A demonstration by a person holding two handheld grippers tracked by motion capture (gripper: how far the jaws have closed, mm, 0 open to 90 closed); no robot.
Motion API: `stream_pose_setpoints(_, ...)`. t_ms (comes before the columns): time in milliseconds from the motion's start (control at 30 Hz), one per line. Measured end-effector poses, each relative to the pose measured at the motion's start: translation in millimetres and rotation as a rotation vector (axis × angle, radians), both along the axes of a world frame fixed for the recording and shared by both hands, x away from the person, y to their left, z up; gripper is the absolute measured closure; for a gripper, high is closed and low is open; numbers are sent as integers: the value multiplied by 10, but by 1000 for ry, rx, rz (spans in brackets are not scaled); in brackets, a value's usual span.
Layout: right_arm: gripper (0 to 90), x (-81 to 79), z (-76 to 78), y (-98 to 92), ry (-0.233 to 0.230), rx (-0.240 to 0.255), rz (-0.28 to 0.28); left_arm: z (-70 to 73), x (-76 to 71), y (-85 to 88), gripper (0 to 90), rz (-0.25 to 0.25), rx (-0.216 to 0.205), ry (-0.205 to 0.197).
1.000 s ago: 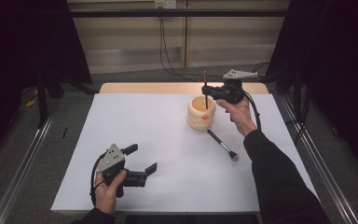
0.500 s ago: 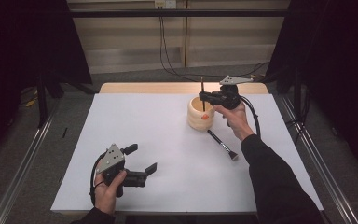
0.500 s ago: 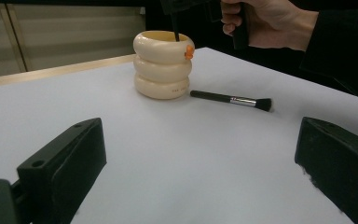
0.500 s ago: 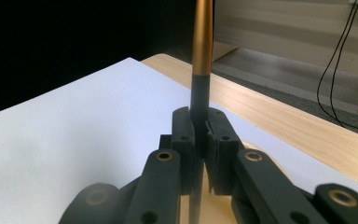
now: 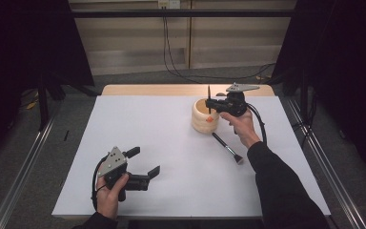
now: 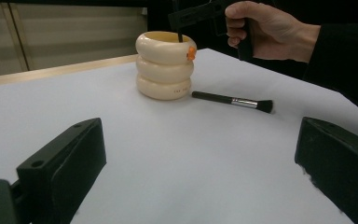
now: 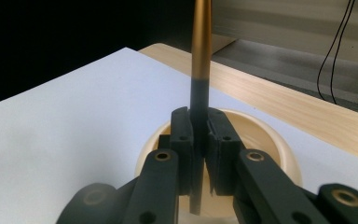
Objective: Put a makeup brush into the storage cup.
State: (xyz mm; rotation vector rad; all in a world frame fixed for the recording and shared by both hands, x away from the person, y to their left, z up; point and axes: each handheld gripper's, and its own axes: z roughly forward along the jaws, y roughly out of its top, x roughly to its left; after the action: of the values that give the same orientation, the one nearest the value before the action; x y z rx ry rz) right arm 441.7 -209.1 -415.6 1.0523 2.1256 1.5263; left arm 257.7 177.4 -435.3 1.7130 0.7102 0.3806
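Jaws of the right gripper (image 7: 199, 149) clamp a slim black-and-gold brush handle (image 7: 200, 60), held upright with its lower end inside the mouth of the cream, ring-stacked ceramic holder (image 5: 205, 117) at the far side of the white table (image 5: 138, 129). Jaws of the left gripper (image 5: 145, 162) stand wide apart, holding nothing, low at the near left. A second black brush with a silver ferrule (image 6: 235, 101) lies flat just beside the holder.

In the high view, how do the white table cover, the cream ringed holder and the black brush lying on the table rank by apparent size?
Largest to smallest:
1. white table cover
2. cream ringed holder
3. black brush lying on the table, long but very thin
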Motion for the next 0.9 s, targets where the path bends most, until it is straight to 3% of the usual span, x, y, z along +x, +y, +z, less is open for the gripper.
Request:
stream_pose_setpoints(367,721,4,-3,-2,-1,8,-5,3,2,12,20,3,0,-4)
stream_pose_setpoints(467,662,-4,-4,0,-3,10,-1,5,2,23,20,-1,2,-3)
stream_pose_setpoints(600,498,-27,11,-17,-13,15,15,6,-1,23,20,4,-4,-2)
stream_pose_setpoints(800,163,-80,43,-46,-25,8,-5,-1,8,37,19,1,-11,5)
stream_pose_setpoints(900,63,-101,72,-62,-34,12,-23,-4,14,56,20,-1,-8,2)
